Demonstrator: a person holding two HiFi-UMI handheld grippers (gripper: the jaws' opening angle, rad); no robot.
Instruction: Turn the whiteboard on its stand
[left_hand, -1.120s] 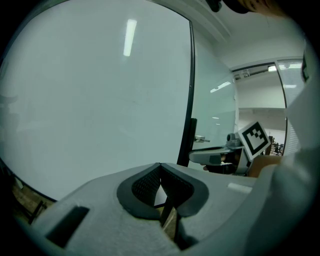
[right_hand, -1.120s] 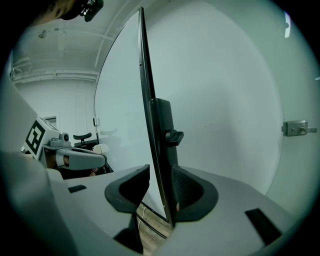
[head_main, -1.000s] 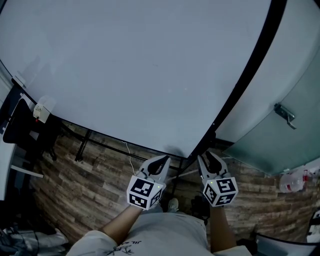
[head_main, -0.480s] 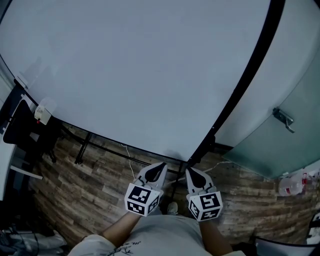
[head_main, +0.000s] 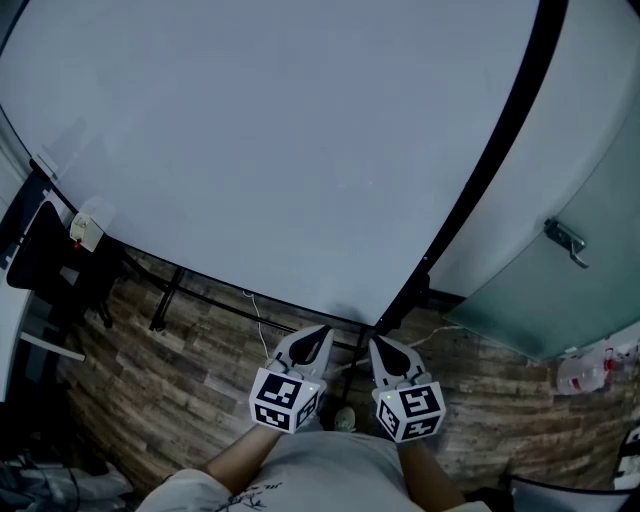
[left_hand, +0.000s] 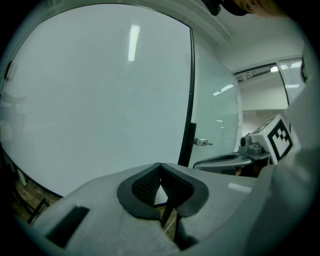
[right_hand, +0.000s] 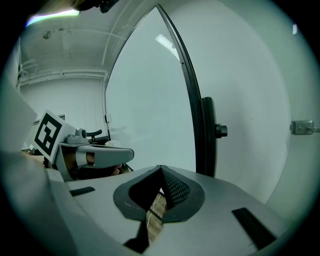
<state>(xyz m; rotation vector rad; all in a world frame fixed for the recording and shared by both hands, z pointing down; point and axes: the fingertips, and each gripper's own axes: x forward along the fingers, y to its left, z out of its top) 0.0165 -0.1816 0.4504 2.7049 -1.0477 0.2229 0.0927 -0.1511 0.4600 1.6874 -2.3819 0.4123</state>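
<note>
Down by the whiteboard's lower corner, the left gripper and right gripper hover pinched closed on nothing, just off the frame. The board hangs on its stand's pivot post, so I'd guess it can swing.

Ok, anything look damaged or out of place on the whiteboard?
Nothing stands out. The whiteboard looks blank and intact, its black frame unbroken. The left gripper and right gripper sit shut and empty near its lower corner.
</note>
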